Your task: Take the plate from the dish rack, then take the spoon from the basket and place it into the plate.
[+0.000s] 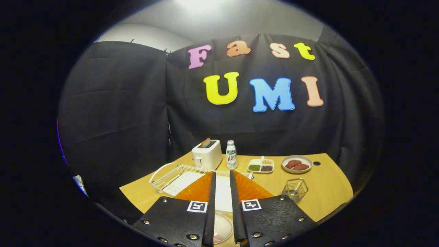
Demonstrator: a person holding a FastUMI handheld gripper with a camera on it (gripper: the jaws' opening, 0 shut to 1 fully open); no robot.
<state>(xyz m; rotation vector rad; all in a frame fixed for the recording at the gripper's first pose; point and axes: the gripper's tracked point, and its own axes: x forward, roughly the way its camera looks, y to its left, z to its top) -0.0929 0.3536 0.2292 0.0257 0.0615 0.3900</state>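
My gripper [222, 173] hangs above the table with its fingers a narrow gap apart and nothing between them. Far down in that gap, close under the gripper, a white plate [222, 226] lies flat on the table; a small reddish thing shows at its near rim, and I cannot tell what it is. The white wire dish rack [170, 175] with a white drip tray stands just ahead and to the left of the fingers. A small clear wire basket [295, 189] stands to the right of the fingers, and I cannot make out a spoon in it.
At the back of the wooden table [325, 185] stand a white toaster [206, 155], a small bottle [231, 154], a divided dish of grains [260, 165] and a plate of brown patties [296, 164]. The table's right and left edges drop off near the black cloth.
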